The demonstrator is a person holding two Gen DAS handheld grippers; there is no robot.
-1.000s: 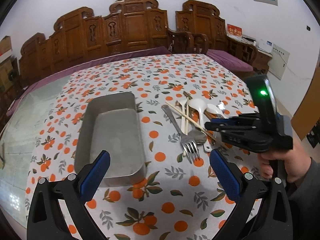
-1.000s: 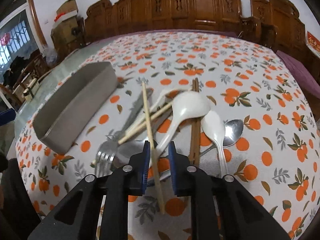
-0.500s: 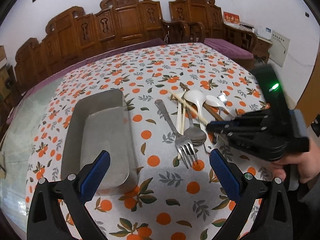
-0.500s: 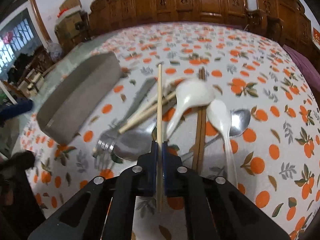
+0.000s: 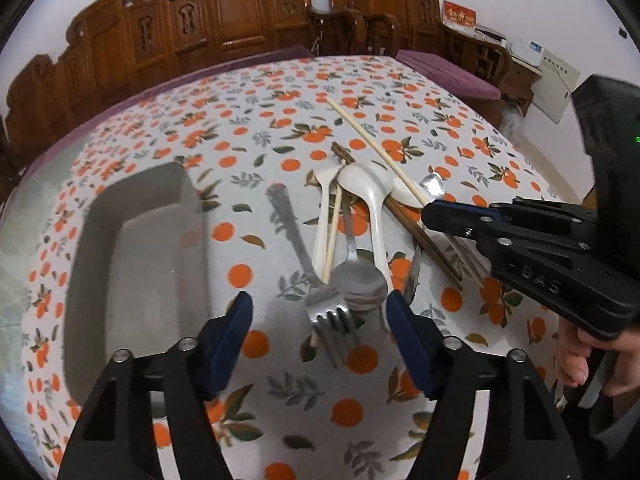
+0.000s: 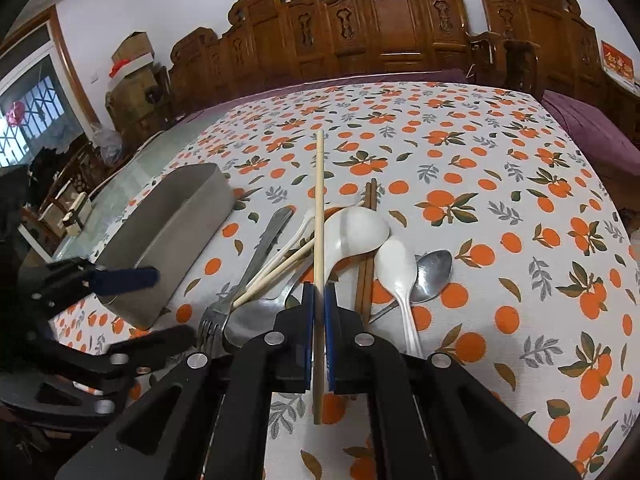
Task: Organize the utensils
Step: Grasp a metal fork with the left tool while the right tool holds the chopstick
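Observation:
My right gripper point(image 6: 319, 296) is shut on a pale wooden chopstick point(image 6: 319, 208) and holds it above the utensil pile; the gripper point(image 5: 430, 210) and chopstick point(image 5: 372, 144) also show in the left wrist view. My left gripper point(image 5: 320, 316) is open, low over the tines of a metal fork point(image 5: 320, 300). The pile holds a white spoon point(image 5: 370, 196), a metal spoon point(image 5: 358, 280), dark chopsticks point(image 5: 420, 232) and a second pale chopstick point(image 5: 332, 236). A grey metal tray point(image 5: 132, 264) lies left of the pile, with nothing in it.
The table wears a white cloth with an orange print point(image 5: 280, 92). Carved wooden chairs point(image 5: 240, 24) stand behind it. A purple cushion point(image 5: 448, 72) lies at the far right. The person's hand point(image 5: 576, 352) holds the right gripper's handle.
My right gripper closed on the pale chopstick and lifted it off the pile. My left gripper moved forward and lower toward the fork and narrowed its opening.

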